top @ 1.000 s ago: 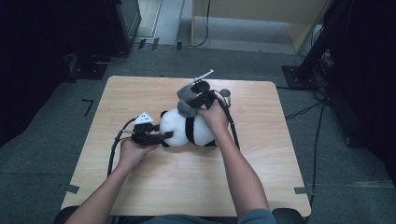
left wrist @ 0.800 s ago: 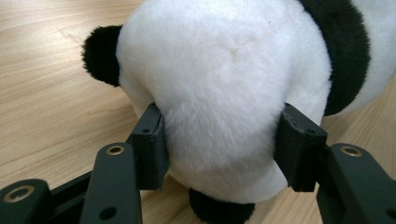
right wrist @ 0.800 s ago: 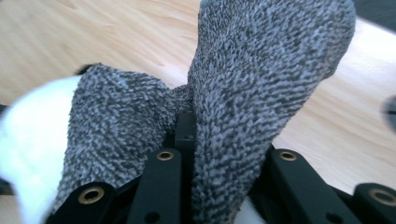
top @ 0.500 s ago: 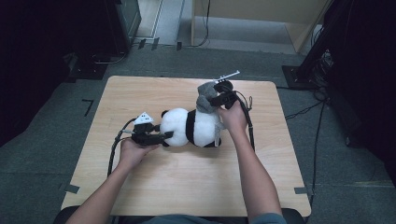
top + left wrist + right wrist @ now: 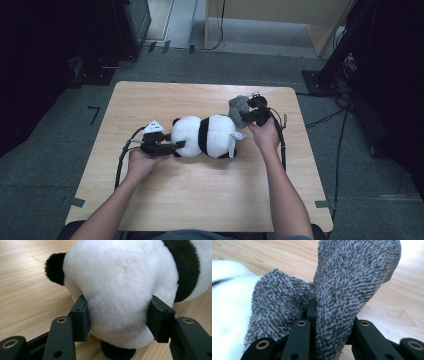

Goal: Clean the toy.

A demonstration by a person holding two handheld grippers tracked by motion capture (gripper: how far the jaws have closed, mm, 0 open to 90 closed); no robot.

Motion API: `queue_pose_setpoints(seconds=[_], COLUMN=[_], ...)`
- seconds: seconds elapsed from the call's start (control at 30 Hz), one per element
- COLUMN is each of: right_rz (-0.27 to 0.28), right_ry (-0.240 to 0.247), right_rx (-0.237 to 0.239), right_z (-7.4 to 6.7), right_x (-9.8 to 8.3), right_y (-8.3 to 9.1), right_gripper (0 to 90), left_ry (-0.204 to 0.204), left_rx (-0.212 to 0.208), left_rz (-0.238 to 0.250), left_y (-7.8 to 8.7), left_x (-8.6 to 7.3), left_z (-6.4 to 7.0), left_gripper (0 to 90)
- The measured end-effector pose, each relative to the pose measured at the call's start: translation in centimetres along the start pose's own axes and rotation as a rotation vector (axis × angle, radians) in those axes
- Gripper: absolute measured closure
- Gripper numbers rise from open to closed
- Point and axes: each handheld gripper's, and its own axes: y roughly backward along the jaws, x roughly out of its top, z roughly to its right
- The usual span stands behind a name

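— Nearest me, what do I have?

— At seven o'clock on the one wooden table (image 5: 200, 200), my left gripper (image 5: 172, 146) has its jaws pressed into the white head end of one plush panda (image 5: 207, 136); both pads (image 5: 80, 317) dent the fur.

— Count it out.

— Two grippers, one panda, one grey sock (image 5: 239, 107). The panda lies on its side at the table's centre, head toward nine o'clock.

— And farther off?

— At two o'clock my right gripper (image 5: 248, 116) is clamped on the grey sock, right beside the panda's rear; the fabric bunches between its jaws.
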Motion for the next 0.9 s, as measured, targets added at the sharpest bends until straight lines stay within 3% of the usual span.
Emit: queue_pose_setpoints(seconds=[0.3,0.43,0.67,0.77,0.9], right_rz=[-0.028,0.021,0.104,0.122,0.137], right_ry=[-0.024,-0.045,-0.039,-0.036,0.005], right_rx=[-0.036,-0.028,-0.003,0.011,0.027], right_z=[1.0,1.1,0.9,0.3,-1.2], right_x=[-1.9,-2.0,-1.3,-0.8,0.1], right_y=[-0.4,1.1,4.3,5.4,6.6], right_gripper=[76.0,76.0,76.1,76.2,76.2], left_ry=[-0.002,-0.002,0.002,0.003,0.004], left_rx=[-0.005,-0.005,-0.005,-0.004,-0.003], left_rz=[0.002,0.008,0.010,0.009,0.009], left_y=[0.0,0.1,0.1,0.1,0.2], left_x=[-0.1,-0.2,-0.2,-0.2,-0.2], left_z=[0.0,0.0,0.0,0.1,0.1], left_gripper=[43.3,43.3,43.2,43.0,42.9])
